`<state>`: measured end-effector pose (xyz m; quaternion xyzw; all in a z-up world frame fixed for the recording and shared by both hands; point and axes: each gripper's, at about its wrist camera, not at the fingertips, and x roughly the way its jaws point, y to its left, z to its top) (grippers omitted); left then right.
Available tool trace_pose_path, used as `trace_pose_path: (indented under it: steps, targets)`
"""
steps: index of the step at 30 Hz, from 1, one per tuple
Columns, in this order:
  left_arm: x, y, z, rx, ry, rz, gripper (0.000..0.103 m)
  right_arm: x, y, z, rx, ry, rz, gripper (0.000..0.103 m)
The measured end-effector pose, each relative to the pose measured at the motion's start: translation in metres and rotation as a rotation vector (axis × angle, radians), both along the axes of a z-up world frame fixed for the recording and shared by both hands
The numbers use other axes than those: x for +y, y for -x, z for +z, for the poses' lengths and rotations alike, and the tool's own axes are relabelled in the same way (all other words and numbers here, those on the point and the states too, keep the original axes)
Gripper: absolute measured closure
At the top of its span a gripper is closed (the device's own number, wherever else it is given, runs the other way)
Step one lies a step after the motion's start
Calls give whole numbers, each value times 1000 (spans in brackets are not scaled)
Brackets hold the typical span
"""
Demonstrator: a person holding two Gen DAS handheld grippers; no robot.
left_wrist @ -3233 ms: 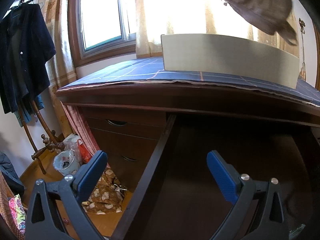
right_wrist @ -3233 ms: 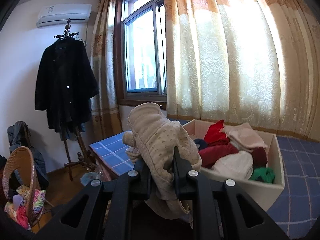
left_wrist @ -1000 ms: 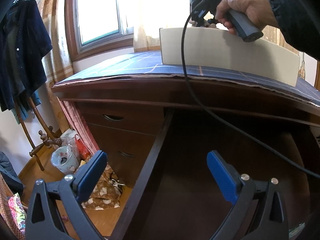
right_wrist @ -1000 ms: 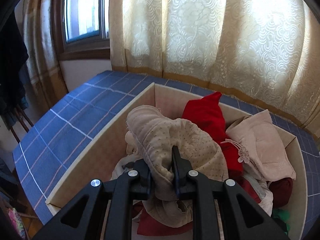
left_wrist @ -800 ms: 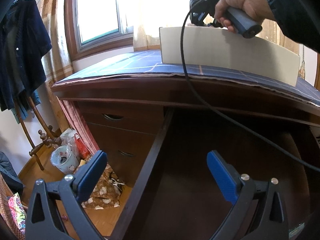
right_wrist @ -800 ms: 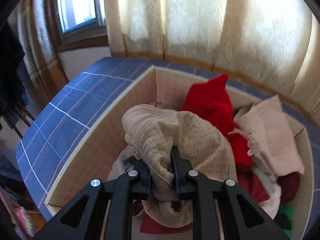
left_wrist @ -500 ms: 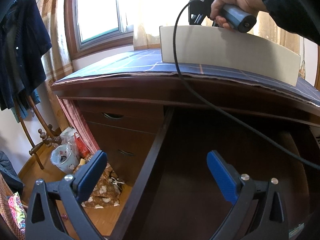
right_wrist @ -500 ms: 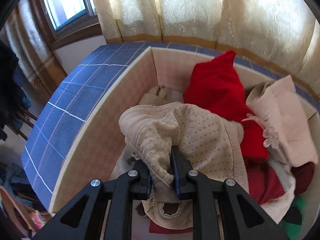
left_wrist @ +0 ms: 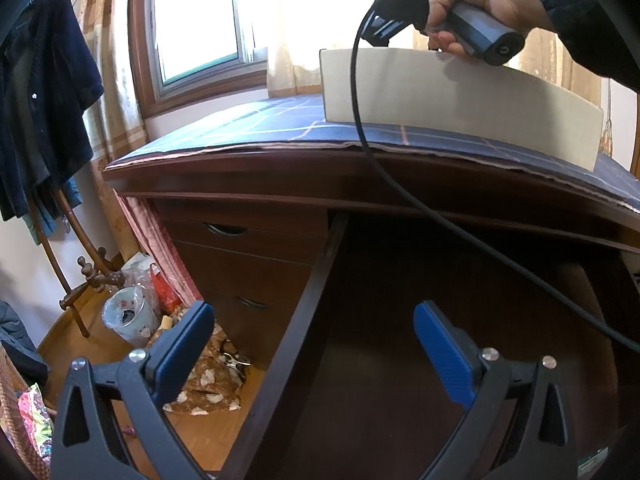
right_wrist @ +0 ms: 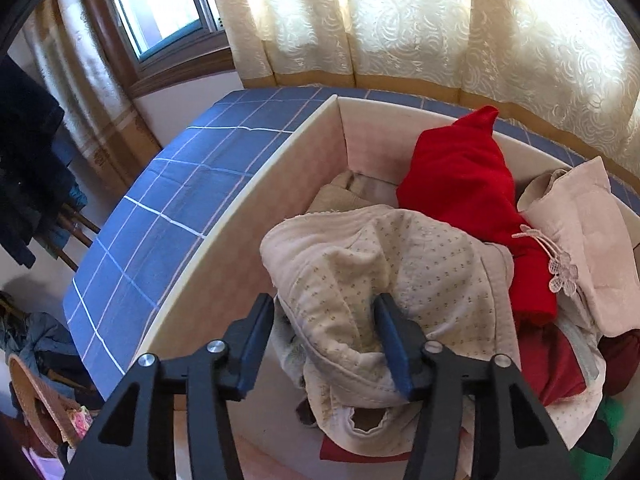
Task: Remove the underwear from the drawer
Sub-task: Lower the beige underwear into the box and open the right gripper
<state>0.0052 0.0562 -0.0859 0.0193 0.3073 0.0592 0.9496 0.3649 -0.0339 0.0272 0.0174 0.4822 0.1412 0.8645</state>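
Right gripper (right_wrist: 326, 322) jaws apart over the box (right_wrist: 248, 204), beige underwear (right_wrist: 384, 276) resting on the pile: release underway. Left gripper (left_wrist: 316, 344) also apart, idle above the open drawer (left_wrist: 460, 304).

No writing, label, brand, number or sign can be read in either view. In the left wrist view, a small pale sticker (left_wrist: 592, 469) sits at the lower right edge of the frame, beside the gripper's arm, but whatever is printed on it is too small and blurred to make out. At the far right edge, against the dark wood, a sliver of a white label (left_wrist: 636, 277) shows a few dark marks that are cut off by the frame and cannot be read.
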Motion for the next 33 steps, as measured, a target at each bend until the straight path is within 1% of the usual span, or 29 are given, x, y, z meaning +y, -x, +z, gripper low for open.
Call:
trace_pose_path:
  steps: [3, 4, 5, 7, 8, 11, 14, 18, 20, 24, 26, 29, 33]
  targets:
    - [0, 0, 0, 5, 1, 3, 1, 1, 2, 0, 9, 1, 5, 43]
    - [0, 0, 0, 5, 0, 4, 1, 2, 4, 1, 9, 3, 13, 38]
    - [-1, -1, 0, 6, -3, 4, 1, 5, 6, 1, 10, 10, 38, 31]
    - [-1, -1, 1, 5, -9, 6, 1, 11, 12, 1, 12, 29, 80, 23]
    - [-1, 0, 1, 5, -11, 8, 1, 14, 15, 1, 16, 37, 91, 21]
    - [-2, -1, 1, 7, -10, 8, 1, 12, 21, 1, 24, 15, 89, 19]
    - [-2, -1, 0, 9, -9, 10, 1, -1, 25, 1, 31, -59, 71, 19]
    - [-3, -1, 0, 11, -16, 14, 1, -15, 35, -1, 49, -153, 80, 17]
    - [-3, -2, 0, 11, -18, 18, 1, -15, 42, -1, 50, -167, 91, 14]
    - [-3, -2, 1, 13, -21, 24, 1, -19, 55, -5, 31, -214, 83, 13]
    - [-3, -2, 0, 13, -25, 23, 1, -20, 59, -9, 40, -228, 89, 11]
    - [-3, -3, 0, 12, -28, 26, 1, -23, 61, -16, 77, -243, 80, 10]
    - [-3, -2, 0, 5, -32, 32, 1, -32, 68, -12, 77, -288, 67, 10]
